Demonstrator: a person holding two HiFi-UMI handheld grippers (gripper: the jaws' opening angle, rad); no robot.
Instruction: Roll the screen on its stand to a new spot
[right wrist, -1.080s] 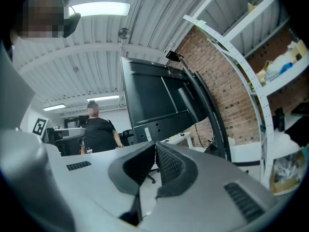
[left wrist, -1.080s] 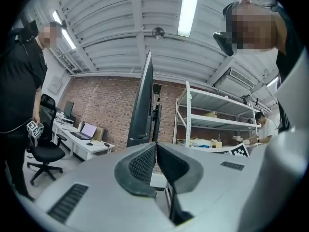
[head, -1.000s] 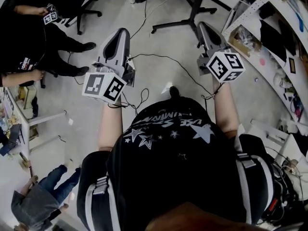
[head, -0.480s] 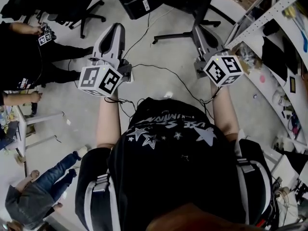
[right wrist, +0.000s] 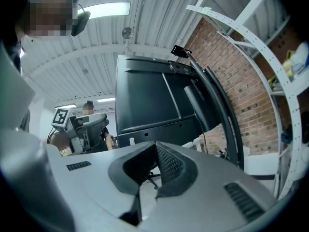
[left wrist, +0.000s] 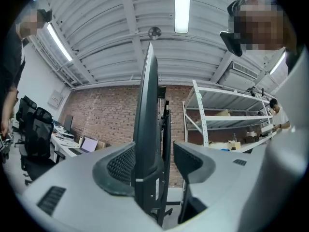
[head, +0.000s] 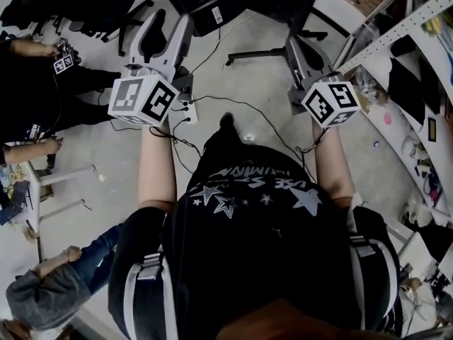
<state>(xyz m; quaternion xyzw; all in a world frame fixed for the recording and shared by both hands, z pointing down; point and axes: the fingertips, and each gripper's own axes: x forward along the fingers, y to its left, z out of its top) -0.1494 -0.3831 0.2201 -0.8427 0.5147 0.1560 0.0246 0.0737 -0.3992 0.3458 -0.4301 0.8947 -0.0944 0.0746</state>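
Jaws of the left hand-held gripper (left wrist: 154, 152) have just been opened wide. The edge of the large black flat screen (left wrist: 147, 105) is framed between them, unpinched. The right hand-held gripper (right wrist: 153, 153) is seen closed and empty, the screen just ahead. A grasp is judged imminent.

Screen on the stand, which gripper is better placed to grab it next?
Left: the left gripper has just been opening its jaws, and the screen stands between them. The right gripper is shut on nothing.
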